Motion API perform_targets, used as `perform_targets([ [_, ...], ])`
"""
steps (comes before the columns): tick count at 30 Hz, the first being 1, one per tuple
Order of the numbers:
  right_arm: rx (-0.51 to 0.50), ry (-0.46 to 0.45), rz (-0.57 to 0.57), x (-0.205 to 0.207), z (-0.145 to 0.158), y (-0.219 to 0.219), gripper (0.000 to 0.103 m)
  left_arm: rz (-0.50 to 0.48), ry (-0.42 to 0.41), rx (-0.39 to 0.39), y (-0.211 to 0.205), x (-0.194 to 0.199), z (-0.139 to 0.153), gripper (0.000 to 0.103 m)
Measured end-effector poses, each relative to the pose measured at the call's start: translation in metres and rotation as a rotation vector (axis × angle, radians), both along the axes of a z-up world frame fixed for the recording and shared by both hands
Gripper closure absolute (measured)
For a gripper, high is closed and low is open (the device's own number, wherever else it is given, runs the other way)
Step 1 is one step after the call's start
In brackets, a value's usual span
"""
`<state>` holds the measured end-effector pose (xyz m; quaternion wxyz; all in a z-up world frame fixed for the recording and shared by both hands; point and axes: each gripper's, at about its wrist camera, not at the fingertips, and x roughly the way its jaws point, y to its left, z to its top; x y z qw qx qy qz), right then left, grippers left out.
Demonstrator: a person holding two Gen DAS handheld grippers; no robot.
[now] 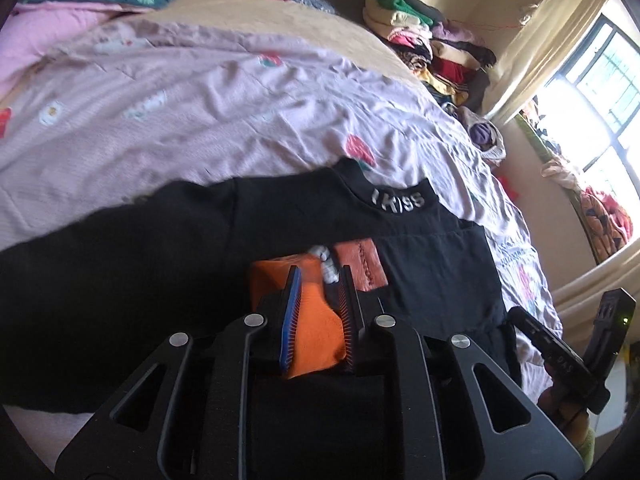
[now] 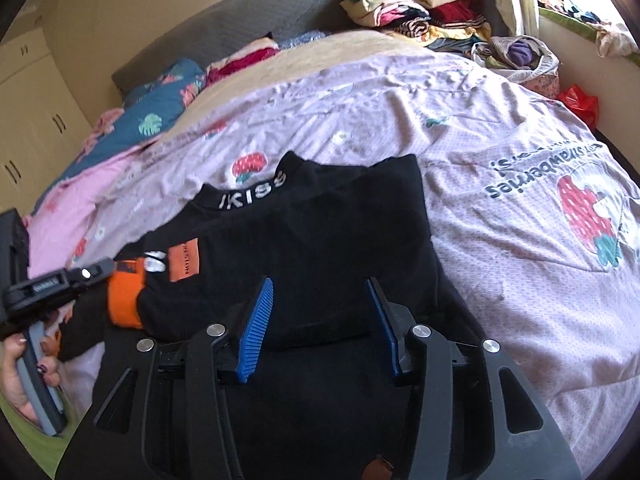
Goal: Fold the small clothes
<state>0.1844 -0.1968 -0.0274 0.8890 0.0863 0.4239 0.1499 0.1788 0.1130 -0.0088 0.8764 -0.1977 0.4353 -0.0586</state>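
Observation:
A black top (image 2: 320, 220) lies spread on the bed, its collar lettered "KISS" (image 2: 256, 192) pointing away from me. An orange patch (image 2: 184, 260) sits on its chest. My left gripper (image 1: 320, 276) is shut on the sleeve's orange cuff (image 1: 316, 336), which fills the gap between the blue pads (image 1: 290, 320) and is lifted over the black top (image 1: 160, 260). From the right wrist view the left gripper (image 2: 96, 272) shows at the left with the cuff (image 2: 124, 300) and a hand (image 2: 24, 372) on its handle. My right gripper (image 2: 320, 282) hangs open over the top's near part, nothing pinched.
A pink bedspread (image 2: 520, 280) with strawberry prints covers the bed. Piled clothes (image 2: 420, 4) stand at the far corner, with pillows (image 2: 160, 116) along the headboard. A red bag (image 2: 580, 104) lies beyond the right side. A curtained window (image 1: 592, 92) is on the right.

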Motion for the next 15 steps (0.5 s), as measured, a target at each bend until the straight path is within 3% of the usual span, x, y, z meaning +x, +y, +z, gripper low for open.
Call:
perform_targets([
  [5,-0.014,0.018,0.035,0.008,-0.007,0.013,0.051,-0.032,0.024,0.014,-0.009,0.003,-0.007,0.085],
  [11,-0.043,0.077,0.039,0.016,-0.024,0.019,0.049,-0.066,0.132,0.093,-0.025,0.005,-0.045,0.072],
  [15,-0.043,0.125,0.014,0.019,-0.036,0.012,0.049,-0.065,0.137,0.098,-0.022,0.003,-0.058,0.071],
])
